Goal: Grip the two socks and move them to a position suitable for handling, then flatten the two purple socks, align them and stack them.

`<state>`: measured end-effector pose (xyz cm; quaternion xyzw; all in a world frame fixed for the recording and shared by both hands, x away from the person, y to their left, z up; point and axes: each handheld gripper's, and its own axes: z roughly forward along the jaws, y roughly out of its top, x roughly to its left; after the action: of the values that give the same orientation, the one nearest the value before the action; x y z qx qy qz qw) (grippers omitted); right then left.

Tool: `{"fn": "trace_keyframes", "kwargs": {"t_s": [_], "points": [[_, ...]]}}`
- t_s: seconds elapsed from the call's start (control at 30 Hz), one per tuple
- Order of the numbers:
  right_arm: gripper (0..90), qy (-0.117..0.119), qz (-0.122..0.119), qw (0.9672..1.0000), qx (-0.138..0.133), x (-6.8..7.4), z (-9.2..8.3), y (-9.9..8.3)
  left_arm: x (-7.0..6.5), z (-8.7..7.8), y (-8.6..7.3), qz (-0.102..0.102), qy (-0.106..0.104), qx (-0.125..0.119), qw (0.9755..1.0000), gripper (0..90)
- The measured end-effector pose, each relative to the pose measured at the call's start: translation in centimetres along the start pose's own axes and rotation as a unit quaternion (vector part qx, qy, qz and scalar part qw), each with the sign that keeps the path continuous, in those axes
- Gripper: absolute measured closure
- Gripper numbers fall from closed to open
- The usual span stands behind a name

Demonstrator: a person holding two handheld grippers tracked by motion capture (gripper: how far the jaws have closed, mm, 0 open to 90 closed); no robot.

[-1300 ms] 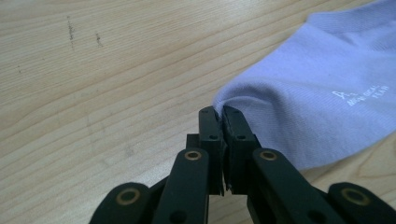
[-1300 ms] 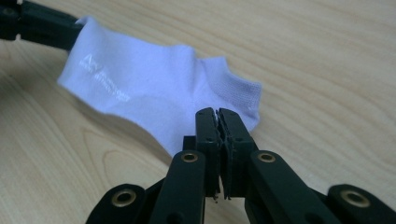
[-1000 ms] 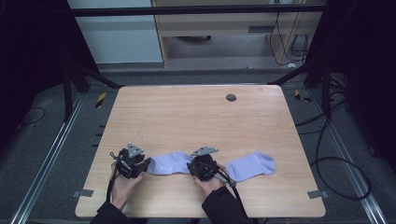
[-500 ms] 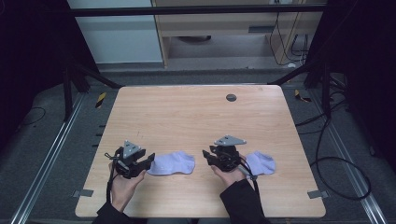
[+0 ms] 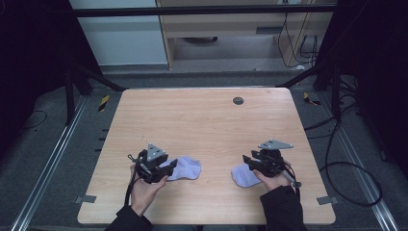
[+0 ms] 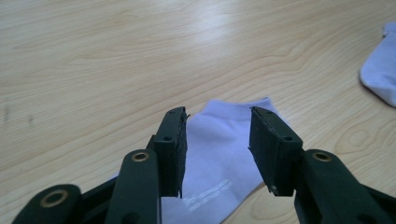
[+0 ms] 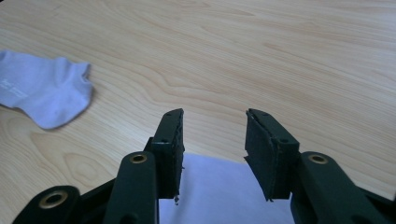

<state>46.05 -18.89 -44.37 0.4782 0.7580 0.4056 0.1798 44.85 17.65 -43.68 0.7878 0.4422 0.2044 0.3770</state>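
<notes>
Left gripper: the left gripper [image 5: 172, 166] has its jaws apart with nothing pinched; they opened a moment ago and now stay that wide. In the left gripper view [image 6: 217, 149] the left sock shows flat on the wood between the 2 jaws.
Right gripper: the right gripper [image 5: 246, 161] has just been opening its jaws, and nothing is between them. In the right gripper view [image 7: 212, 149] the right sock lies under them.
Left sock: the left sock [image 5: 185, 168] lies flat at about 7 o'clock on the table [image 5: 207, 120], just at the tip of its gripper.
Right sock: the right sock [image 5: 243, 175] lies at about 5 o'clock, partly under its gripper.
What changed: 1 second ago the 2 socks lay close in a row. Now they are well apart, because the right hand slid its sock toward 3 o'clock.
What it means: both socks look let go. I think the pulling apart is done, and each sock can be handled alone next.
</notes>
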Motion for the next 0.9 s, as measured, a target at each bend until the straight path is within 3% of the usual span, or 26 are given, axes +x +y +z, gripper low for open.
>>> {"fn": "trace_keyframes", "kwargs": {"t_s": [0.13, 0.4, 0.63, 0.9], "points": [[55.2, -0.020, 0.006, 0.9998, -0.004, -1.9, -1.5, -1.0, -1.7, 0.9, 0.5, 0.009, -0.012, 0.003, 0.9999, 54.2], [53.9, -0.046, 0.015, 0.9988, 0.009, -4.6, -2.8, -2.4, -5.3, 3.0, 1.6, 0.030, -0.043, 0.014, 0.9985, 52.3], [54.0, -0.059, 0.024, 0.9978, 0.019, -6.0, -2.9, -2.9, -8.5, 4.9, 2.5, 0.046, -0.068, 0.022, 0.9964, 52.8], [56.1, -0.075, 0.017, 0.9963, 0.038, -7.2, -2.4, -3.3, -11.2, 7.0, 2.8, 0.054, -0.077, 0.025, 0.9952, 54.2]]}}
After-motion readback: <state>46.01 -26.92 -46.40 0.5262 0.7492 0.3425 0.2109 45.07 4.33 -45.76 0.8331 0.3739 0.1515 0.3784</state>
